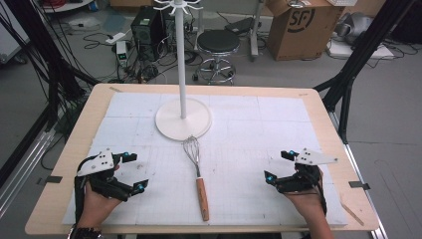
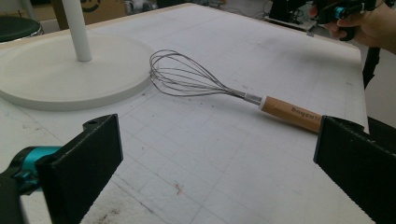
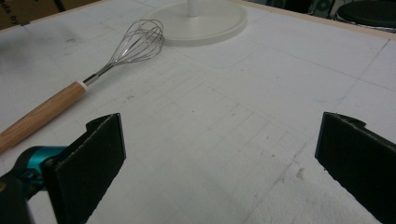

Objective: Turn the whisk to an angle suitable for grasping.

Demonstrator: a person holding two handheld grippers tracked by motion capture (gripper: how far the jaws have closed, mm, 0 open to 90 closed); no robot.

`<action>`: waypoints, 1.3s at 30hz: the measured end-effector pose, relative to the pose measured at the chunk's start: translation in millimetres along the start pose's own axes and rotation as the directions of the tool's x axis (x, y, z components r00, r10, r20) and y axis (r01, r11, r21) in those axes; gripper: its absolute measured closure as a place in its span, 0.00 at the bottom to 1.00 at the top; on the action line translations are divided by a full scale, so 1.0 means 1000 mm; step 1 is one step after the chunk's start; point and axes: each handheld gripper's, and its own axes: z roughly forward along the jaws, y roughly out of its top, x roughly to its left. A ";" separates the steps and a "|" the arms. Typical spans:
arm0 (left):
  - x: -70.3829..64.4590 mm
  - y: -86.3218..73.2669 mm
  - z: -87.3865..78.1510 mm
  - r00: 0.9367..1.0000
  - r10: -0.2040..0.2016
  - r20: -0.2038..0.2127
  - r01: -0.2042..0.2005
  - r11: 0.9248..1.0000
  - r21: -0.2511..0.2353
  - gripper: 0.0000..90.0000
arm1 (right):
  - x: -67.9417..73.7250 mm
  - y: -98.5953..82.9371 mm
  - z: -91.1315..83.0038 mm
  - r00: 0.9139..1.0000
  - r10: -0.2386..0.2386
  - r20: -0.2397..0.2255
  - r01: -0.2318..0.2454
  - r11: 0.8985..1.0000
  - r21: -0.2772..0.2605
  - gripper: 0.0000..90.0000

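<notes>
While both my grippers rest on the white-covered worktop (image 1: 278,124) with nothing between their jaws, the steel-wire balloon whisk with the light wooden handle (image 1: 198,177) lies flat just in front of the round white base of the hook stand (image 1: 183,119), its wire head touching or almost touching that base's near edge; I cannot tell which. My left gripper (image 1: 133,172) sits well to the left of the stand, my right gripper (image 1: 277,166) well to the right, each with jaws spread wide. I judge the whisk light and easy to lift, its wires springy and slippery under a squeeze, its handle stiff and grippy, so I would take hold across the wooden handle near its middle. Its long axis runs almost straight away from me, wire head pointing at the stand, handle end toward my edge, tilted slightly rightward.
</notes>
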 end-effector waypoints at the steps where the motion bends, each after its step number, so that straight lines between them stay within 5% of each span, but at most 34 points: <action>1: 0.000 0.000 0.000 1.000 -0.001 -0.001 0.001 1.000 0.002 0.02 | 0.000 0.000 0.000 1.000 0.002 0.000 -0.002 1.000 0.004 0.01; 26: 0.000 0.002 0.006 1.000 0.007 0.011 -0.007 1.000 0.008 0.02 | 0.002 -0.005 0.000 1.000 0.019 0.017 -0.019 1.000 0.022 0.01; 39: -0.001 0.004 0.006 1.000 0.010 0.021 -0.010 1.000 -0.003 0.02 | 0.030 0.014 0.030 0.999 -0.019 -0.048 0.022 0.998 0.056 0.01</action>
